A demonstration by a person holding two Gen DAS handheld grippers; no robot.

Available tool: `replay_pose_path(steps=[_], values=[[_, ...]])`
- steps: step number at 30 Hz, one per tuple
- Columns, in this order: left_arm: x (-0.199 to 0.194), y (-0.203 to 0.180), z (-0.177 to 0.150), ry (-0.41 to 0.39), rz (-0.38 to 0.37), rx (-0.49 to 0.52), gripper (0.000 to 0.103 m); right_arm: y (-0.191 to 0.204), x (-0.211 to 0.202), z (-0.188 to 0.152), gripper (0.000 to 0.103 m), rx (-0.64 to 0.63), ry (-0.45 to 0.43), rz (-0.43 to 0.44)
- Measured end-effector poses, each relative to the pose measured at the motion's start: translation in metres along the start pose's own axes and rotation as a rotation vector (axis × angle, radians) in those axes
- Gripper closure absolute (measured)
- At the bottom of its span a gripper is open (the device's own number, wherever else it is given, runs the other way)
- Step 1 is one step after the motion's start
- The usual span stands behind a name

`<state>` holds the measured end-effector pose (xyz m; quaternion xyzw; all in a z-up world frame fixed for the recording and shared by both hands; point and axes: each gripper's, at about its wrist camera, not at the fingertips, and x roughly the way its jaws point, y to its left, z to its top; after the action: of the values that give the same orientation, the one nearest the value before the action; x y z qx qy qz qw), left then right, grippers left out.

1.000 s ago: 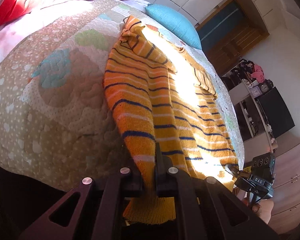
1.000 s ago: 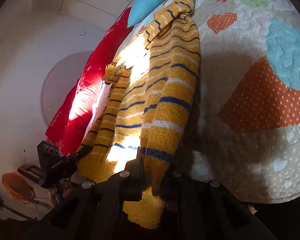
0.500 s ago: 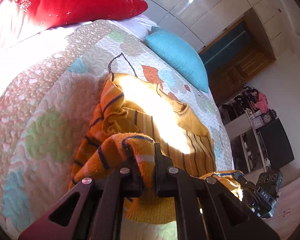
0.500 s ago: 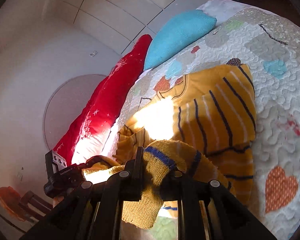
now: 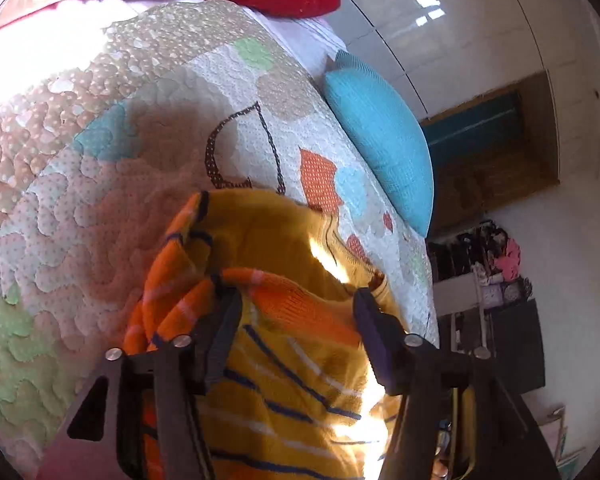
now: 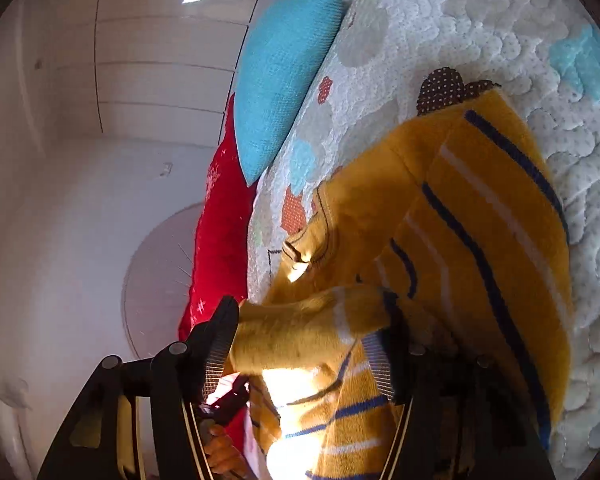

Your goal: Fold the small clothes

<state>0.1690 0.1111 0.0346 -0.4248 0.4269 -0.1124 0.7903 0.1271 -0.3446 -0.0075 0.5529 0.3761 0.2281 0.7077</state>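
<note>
Letting go, both my left claw [image 5: 296, 312] and right claw [image 6: 306, 330] now stand spread wide, where half a second ago they pinched the hem. My yellow knitted sweater with navy stripes [image 5: 284, 384] lies folded on the patchwork quilt [image 5: 100, 184].

1. The left gripper [image 5: 296, 320] stood with its two fingers spread wide apart, pointing toward the far end of the bed, low over the cloth.
2. The right gripper [image 6: 304, 332] was likewise parted wide, its ribbed pads [image 6: 216, 348] facing each other, nothing pinched between them.
</note>
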Motion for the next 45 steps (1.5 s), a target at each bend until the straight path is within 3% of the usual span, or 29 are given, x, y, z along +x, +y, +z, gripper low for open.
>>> replay_pose_path(steps=[4, 10, 12, 19, 24, 25, 26, 28, 29, 31, 34, 38, 40, 42, 44, 45], values=[[0.001, 0.011, 0.016, -0.014, -0.005, -0.05, 0.037, -0.008, -0.001, 0.017, 0.034, 0.044, -0.049, 0.002], [-0.017, 0.009, 0.016, -0.008, 0.055, 0.027, 0.036, 0.001, -0.01, 0.028, 0.031, -0.001, -0.069, -0.057], [-0.031, 0.006, 0.011, -0.018, 0.092, 0.078, 0.031, 0.013, -0.021, 0.024, 0.026, -0.066, -0.075, -0.097], [-0.067, 0.013, -0.029, 0.016, 0.242, 0.313, 0.021, 0.041, -0.063, -0.044, 0.025, -0.419, 0.001, -0.391], [-0.065, 0.041, -0.063, 0.116, 0.255, 0.359, 0.021, 0.02, -0.08, -0.093, 0.025, -0.518, 0.042, -0.529], [-0.061, 0.044, -0.068, 0.131, 0.259, 0.365, 0.021, 0.015, -0.081, -0.1, 0.028, -0.514, 0.053, -0.529], [-0.055, 0.046, -0.074, 0.148, 0.264, 0.373, 0.022, 0.009, -0.081, -0.105, 0.053, -0.506, 0.063, -0.517], [-0.044, 0.042, -0.084, 0.179, 0.337, 0.436, 0.065, -0.002, -0.078, -0.109, 0.089, -0.468, 0.091, -0.477], [-0.042, 0.039, -0.084, 0.203, 0.374, 0.456, 0.094, -0.004, -0.081, -0.108, 0.091, -0.441, 0.091, -0.456], [-0.052, 0.033, -0.075, 0.193, 0.396, 0.441, 0.095, 0.0, -0.091, -0.102, 0.097, -0.436, 0.04, -0.496], [-0.076, 0.021, -0.061, 0.115, 0.465, 0.476, 0.095, 0.0, -0.115, -0.084, 0.097, -0.411, -0.039, -0.567], [-0.095, 0.026, -0.063, 0.076, 0.464, 0.458, 0.094, -0.008, -0.118, -0.08, 0.094, -0.419, -0.032, -0.712], [-0.103, 0.033, -0.069, 0.053, 0.466, 0.427, 0.078, -0.005, -0.127, -0.084, 0.094, -0.421, -0.048, -0.709], [-0.113, 0.038, -0.076, 0.001, 0.446, 0.399, 0.04, 0.01, -0.135, -0.091, 0.09, -0.45, -0.083, -0.686], [-0.121, 0.042, -0.088, -0.087, 0.445, 0.391, 0.036, 0.037, -0.132, -0.105, 0.082, -0.544, -0.109, -0.666], [-0.12, 0.042, -0.092, -0.113, 0.446, 0.387, 0.034, 0.052, -0.125, -0.114, 0.068, -0.599, -0.117, -0.659]])
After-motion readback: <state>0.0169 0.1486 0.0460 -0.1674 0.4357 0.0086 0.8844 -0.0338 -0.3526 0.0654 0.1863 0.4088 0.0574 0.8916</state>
